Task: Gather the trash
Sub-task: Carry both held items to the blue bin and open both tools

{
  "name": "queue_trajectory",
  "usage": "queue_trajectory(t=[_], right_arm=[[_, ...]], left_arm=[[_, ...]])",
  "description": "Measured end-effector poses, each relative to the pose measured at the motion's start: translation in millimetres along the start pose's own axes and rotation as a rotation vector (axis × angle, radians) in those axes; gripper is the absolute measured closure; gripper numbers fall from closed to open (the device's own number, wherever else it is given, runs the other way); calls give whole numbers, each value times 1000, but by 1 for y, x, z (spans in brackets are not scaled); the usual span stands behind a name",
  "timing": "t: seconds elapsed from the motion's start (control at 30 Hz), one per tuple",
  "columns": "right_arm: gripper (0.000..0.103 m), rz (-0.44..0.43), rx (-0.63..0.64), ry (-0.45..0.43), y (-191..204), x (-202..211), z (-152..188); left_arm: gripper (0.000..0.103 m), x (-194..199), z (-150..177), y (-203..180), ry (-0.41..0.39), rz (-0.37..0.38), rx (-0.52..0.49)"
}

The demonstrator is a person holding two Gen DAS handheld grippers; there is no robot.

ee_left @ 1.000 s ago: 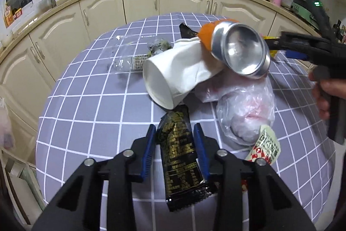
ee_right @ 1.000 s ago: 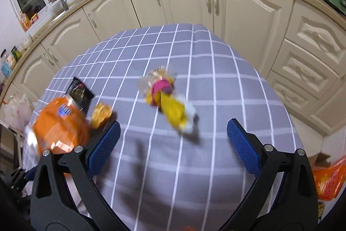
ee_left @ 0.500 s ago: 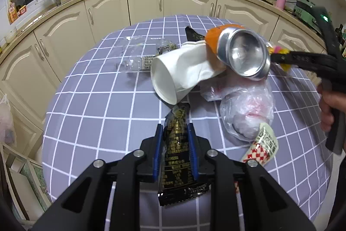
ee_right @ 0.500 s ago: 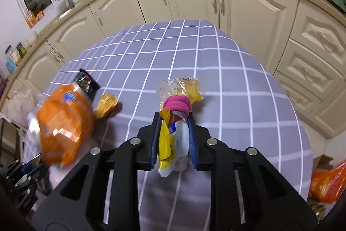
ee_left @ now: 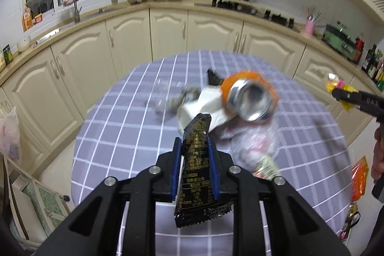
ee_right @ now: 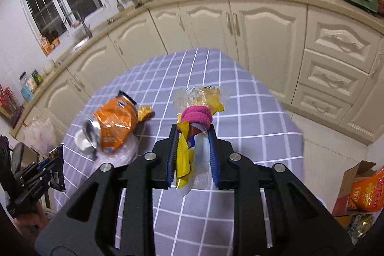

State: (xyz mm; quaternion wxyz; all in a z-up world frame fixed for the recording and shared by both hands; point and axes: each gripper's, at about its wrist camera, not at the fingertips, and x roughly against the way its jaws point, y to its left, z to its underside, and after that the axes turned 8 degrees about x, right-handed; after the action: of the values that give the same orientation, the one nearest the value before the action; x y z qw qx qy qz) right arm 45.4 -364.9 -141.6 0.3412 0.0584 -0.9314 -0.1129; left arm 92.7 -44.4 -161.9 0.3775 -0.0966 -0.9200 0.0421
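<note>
Left gripper (ee_left: 194, 164) fingers pinch a black wrapper (ee_left: 198, 174), lifted above the bench (ee_left: 120, 126). Right gripper (ee_right: 192, 155) fingers pinch a yellow wrapper (ee_right: 184, 157); orange can (ee_right: 115, 122) lies left of them.

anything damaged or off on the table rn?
The orange can is crushed and lies on its side atop the white paper cup and a crumpled plastic bag. Otherwise just loose trash. Both grippers hold wrappers clear of the table.

Trash count on the grey checked table (ee_left: 134, 136)

One crushed orange drink can (ee_left: 249, 97), one white paper cup (ee_left: 199, 104), one black-and-gold foil wrapper (ee_left: 196, 160) between the claw's pads, one clear plastic bag (ee_left: 254, 140) right of it.
</note>
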Motion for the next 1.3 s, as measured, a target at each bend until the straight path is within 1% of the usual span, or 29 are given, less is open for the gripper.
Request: queue_trajectory(t=[0.1, 0.2, 0.3, 0.4, 0.43, 0.5, 0.53, 0.6, 0.7, 0.8, 0.87, 0.97, 1.0, 1.13, 1.3], right_arm=[[79, 16, -16, -42, -9, 25, 2], [79, 34, -41, -76, -23, 50, 7], [79, 70, -80, -105, -41, 76, 15], [79, 112, -118, -123, -61, 98, 27], [79, 133, -134, -130, -70, 107, 32], [79, 179, -170, -137, -88, 125, 45], [79, 196, -192, -140, -98, 132, 51], [79, 233, -225, -145, -112, 146, 62], [79, 312, -299, -139, -143, 168, 89], [79, 375, -376, -114, -173, 182, 119], [79, 415, -423, -88, -190, 187, 139], [79, 431, -511, -49, -217, 187, 169], [79, 431, -538, -33, -226, 186, 179], [79, 410, -614, 14, -244, 172, 205], [79, 372, -683, 64, -267, 150, 229]], left_arm=[[83, 15, -9, -17, -35, 47, -12], [83, 27, -14, -42, -63, 107, -42], [83, 33, -18, -74, -77, 183, -87], [83, 37, -19, -115, -84, 273, -141], [83, 37, -18, -133, -79, 312, -167], [83, 36, -14, -161, -62, 369, -202], [83, 34, -10, -181, -43, 415, -227], [83, 30, -2, -209, -8, 471, -260], [83, 19, 17, -259, 75, 560, -318], [83, 5, 45, -304, 170, 624, -372], [83, -5, 67, -332, 221, 644, -426], [83, -22, 103, -370, 300, 649, -494], [83, -32, 118, -385, 339, 646, -521], [83, -64, 160, -420, 455, 622, -591], [83, -98, 197, -446, 564, 583, -650]])
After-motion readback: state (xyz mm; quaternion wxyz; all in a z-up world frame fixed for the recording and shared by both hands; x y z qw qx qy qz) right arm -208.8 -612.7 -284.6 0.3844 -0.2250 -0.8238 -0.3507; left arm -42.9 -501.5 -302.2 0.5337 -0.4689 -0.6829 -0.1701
